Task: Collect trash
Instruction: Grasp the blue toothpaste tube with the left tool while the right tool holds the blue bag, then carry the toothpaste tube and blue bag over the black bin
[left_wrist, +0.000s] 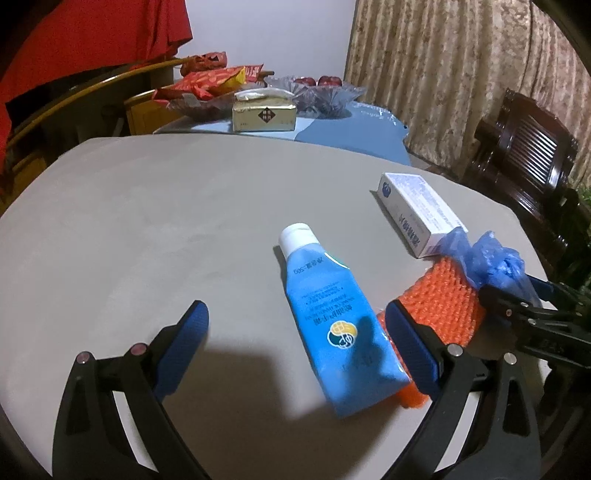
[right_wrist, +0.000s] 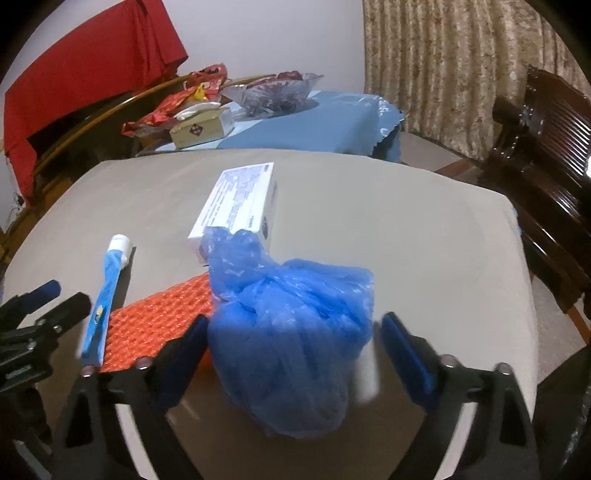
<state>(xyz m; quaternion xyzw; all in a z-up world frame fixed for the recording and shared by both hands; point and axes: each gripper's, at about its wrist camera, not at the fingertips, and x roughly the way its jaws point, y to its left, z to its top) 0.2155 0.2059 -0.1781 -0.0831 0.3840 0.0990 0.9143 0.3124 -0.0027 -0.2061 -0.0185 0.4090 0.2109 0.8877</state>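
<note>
grey table (right_wrist: 424, 240) holds one tube (left_wrist: 328, 314), one box (right_wrist: 240, 203), one orange net (right_wrist: 159, 314), one blue bag (right_wrist: 291, 343). left gripper (left_wrist: 299, 343) gapes; right gripper (right_wrist: 291, 347) straddles bag, unclenched.

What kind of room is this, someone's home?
Probably a home dining or living room: a carved wooden chair, patterned curtains, and a side table with a tissue box and a bowl of fruit.

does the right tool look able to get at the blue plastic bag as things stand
Probably yes. The right tool is open with the blue plastic bag already between its fingers; nothing lies on top of the bag, though it overlaps the orange mesh.
</note>
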